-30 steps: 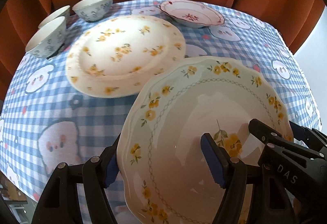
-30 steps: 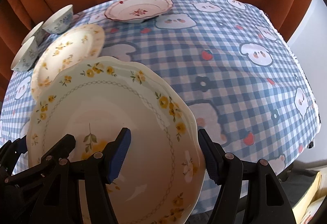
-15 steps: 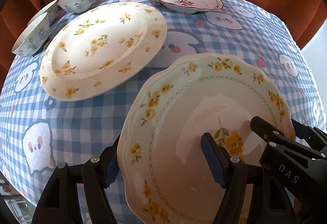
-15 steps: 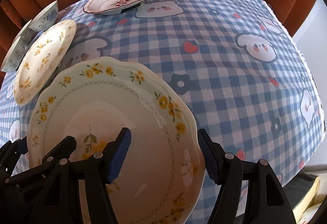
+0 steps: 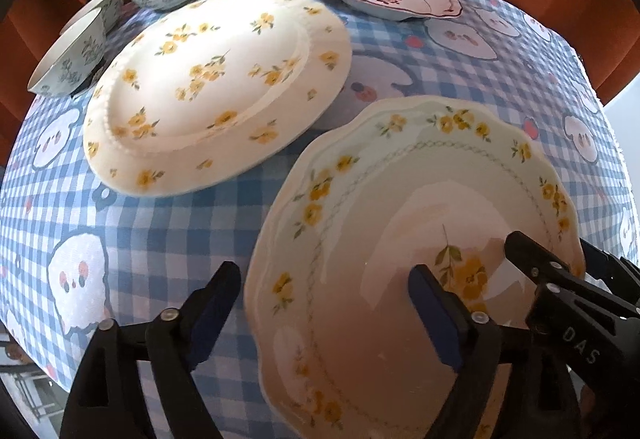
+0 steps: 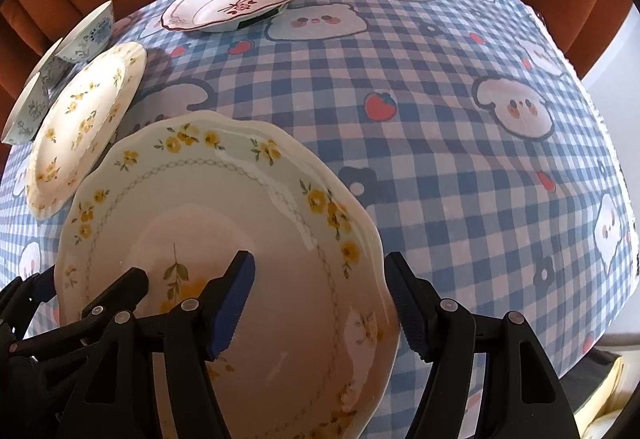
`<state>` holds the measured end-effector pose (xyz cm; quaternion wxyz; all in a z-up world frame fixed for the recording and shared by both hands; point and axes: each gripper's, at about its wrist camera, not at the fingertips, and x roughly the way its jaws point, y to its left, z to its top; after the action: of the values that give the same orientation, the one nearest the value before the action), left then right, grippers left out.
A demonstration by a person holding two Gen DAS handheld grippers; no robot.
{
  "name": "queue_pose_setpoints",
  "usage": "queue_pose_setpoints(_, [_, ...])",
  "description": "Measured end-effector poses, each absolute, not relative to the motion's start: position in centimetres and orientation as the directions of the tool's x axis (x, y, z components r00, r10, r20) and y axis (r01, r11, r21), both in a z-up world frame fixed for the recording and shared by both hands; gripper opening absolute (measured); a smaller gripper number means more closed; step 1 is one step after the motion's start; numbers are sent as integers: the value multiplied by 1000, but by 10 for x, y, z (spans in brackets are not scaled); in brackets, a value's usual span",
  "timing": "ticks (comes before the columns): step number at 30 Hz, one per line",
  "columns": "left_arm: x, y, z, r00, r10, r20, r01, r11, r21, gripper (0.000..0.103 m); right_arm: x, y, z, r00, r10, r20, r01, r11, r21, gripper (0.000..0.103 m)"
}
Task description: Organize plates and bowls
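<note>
Scalloped plate (image 5: 420, 239) astride both grippers: left gripper (image 5: 320, 315) jaws opening, clear of its nine-o'clock rim. Right gripper (image 6: 320, 303) jaws half-wide, straddling the three-o'clock rim, grip uncertain. Flat floral plate (image 5: 216, 87) lying toward eleven o'clock.

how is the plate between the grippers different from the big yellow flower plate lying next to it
1. The near plate has a wavy, scalloped edge; the far plate has a round edge with a beaded rim.
2. The near plate carries flowers around its border, a chain ring and a sprig in the middle; the far plate has flowers scattered all over.
3. The near plate sits between both tools; the far plate lies alone on the tablecloth.

Both are cream with yellow flowers.
</note>
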<state>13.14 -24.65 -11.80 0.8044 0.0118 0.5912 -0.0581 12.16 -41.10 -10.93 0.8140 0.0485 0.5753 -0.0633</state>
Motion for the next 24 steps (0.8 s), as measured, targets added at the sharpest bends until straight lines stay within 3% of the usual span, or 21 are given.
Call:
queue_pose_setpoints(10, [121, -228, -88, 365, -118, -924, 148, 987, -67, 89, 103, -400, -81, 380, -76, -922, 182, 983, -5, 80])
queue_pose_setpoints(24, [121, -153, -58, 441, -139, -887, 195, 979, -56, 89, 95, -327, -52, 453, -89, -887, 216, 976, 13, 80])
